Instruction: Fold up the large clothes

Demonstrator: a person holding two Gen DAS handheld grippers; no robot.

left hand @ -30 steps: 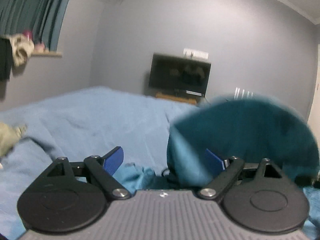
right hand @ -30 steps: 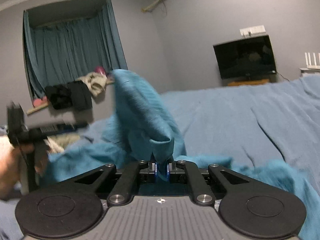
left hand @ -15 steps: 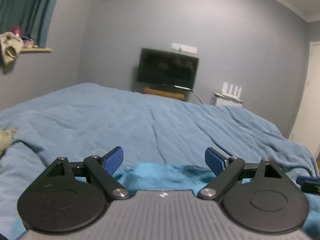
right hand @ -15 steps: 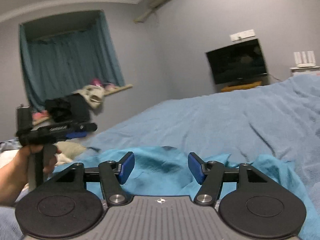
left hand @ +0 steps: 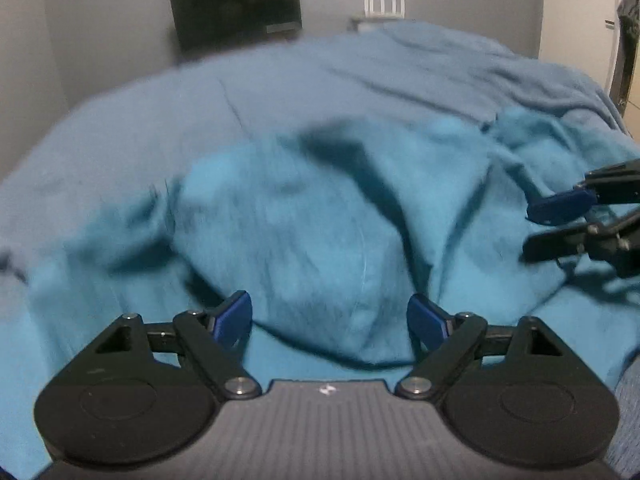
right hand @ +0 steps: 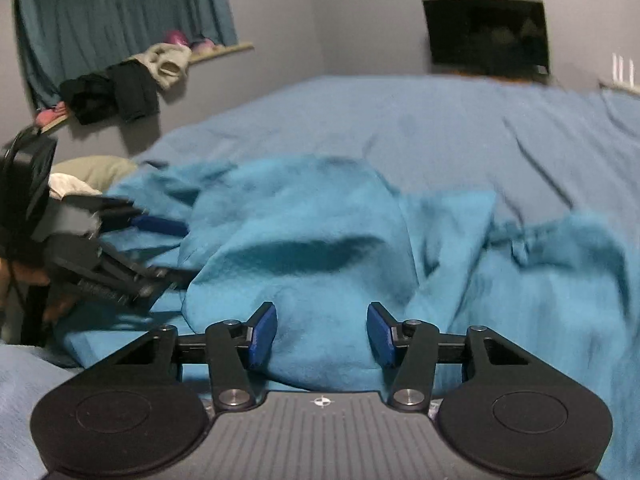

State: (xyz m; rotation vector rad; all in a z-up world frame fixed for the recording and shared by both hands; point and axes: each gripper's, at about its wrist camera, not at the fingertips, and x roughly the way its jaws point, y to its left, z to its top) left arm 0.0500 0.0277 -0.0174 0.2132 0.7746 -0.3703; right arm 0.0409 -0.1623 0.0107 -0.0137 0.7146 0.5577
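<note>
Your blue bed cover [right hand: 440, 128] is a soft, nubbly spread; on it the teal garment [left hand: 304, 232] lies rumpled in rounded folds. Your left gripper [left hand: 329, 316] stands wide, released; your right gripper [right hand: 322, 330], just closing partway, grips nothing. No readable writing.

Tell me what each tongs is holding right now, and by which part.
Nothing. Left tongs and right tongs are both open over the garment, pads clear of it.

right hand-held gripper [right hand: 322, 334]: jaws apart, closing | teal garment [right hand: 320, 240]: bunched between | bed [right hand: 440, 128]
</note>
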